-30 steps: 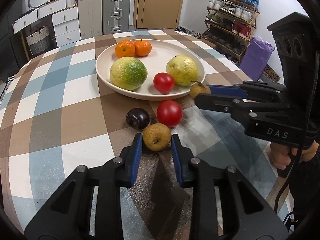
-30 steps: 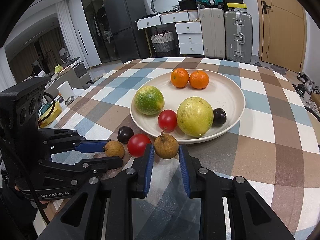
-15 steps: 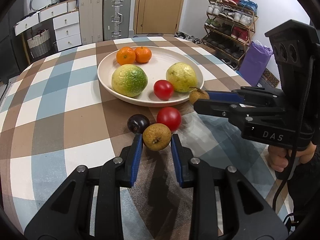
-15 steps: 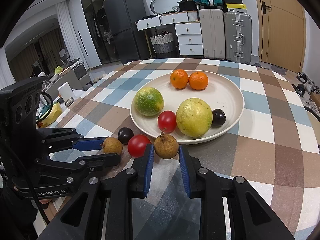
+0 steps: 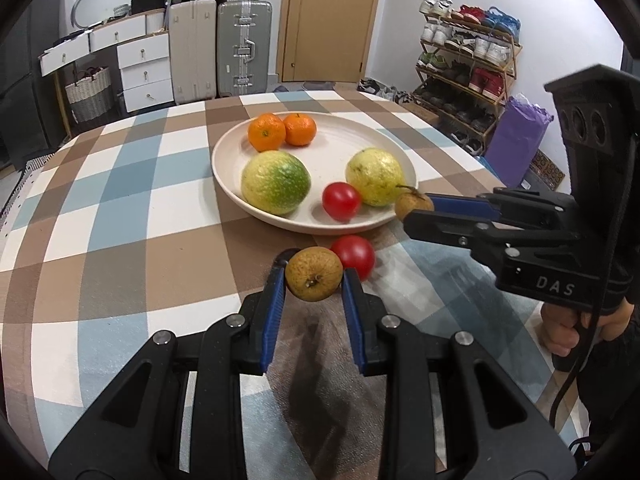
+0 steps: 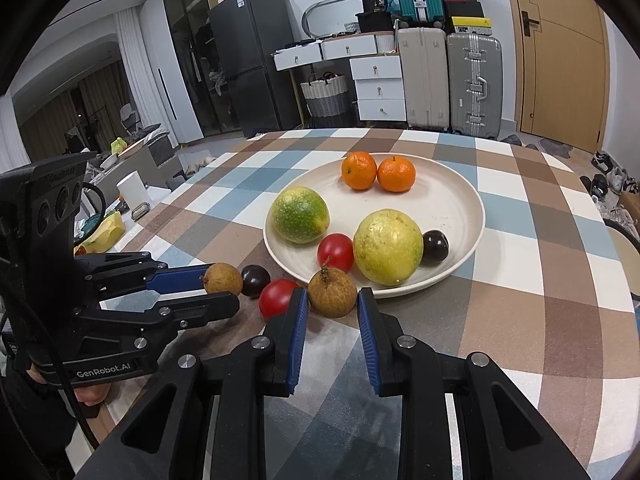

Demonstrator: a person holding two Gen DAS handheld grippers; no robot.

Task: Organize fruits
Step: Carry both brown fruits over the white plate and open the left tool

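Note:
My left gripper point(image 5: 313, 276) is shut on a brown round fruit point(image 5: 314, 274), held just above the checked tablecloth. Right behind it lie a red tomato point(image 5: 354, 256) and a dark plum point(image 6: 255, 275), the plum mostly hidden in the left wrist view. My right gripper point(image 6: 332, 296) is shut on a second brown fruit point(image 6: 332, 294) with a stem, at the near rim of the cream plate point(image 6: 460, 200). On the plate are two oranges point(image 6: 376, 171), a green fruit point(image 6: 300, 215), a yellow fruit point(image 6: 388, 246), a tomato point(image 6: 335, 252) and a plum point(image 6: 435, 246).
The round table's edge curves off to the right of the plate, with a shoe rack point(image 5: 468, 64) and a purple bag point(image 5: 516, 140) beyond it. Suitcases point(image 6: 472, 84) and white drawers point(image 6: 378, 88) stand behind the table. A person's hand point(image 5: 568, 332) holds the right gripper's handle.
My left gripper has lifted its brown fruit a little off the cloth and tipped up slightly, so the fruit now covers the dark plum. The right gripper has kept still.

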